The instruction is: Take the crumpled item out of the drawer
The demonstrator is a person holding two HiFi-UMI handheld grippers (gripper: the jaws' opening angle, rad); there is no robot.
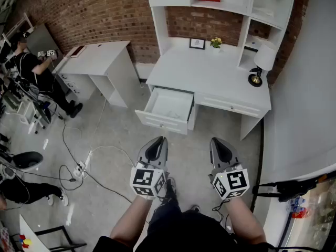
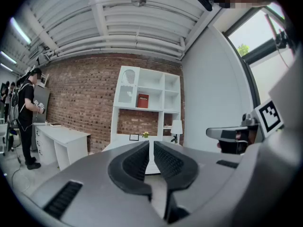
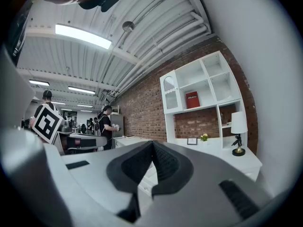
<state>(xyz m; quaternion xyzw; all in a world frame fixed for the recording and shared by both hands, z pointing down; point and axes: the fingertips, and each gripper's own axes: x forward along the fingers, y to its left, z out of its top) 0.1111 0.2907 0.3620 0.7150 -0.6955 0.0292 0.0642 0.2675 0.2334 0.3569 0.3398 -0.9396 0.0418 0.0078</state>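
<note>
Drawer stands open, well ahead of the left hand-held gripper and right hand-held gripper. Both are closed and empty; the drawer's contents are unclear

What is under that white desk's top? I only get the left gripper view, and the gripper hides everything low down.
Observer: The head view shows one drawer of the desk pulled open.
Operator: Anything inside?
Observer: Its pale floor shows only faint marks; I cannot tell what lies in it.
Operator: And the other gripper?
Observer: The right gripper is shut on nothing, level with the left gripper, both short of the drawer.
</note>
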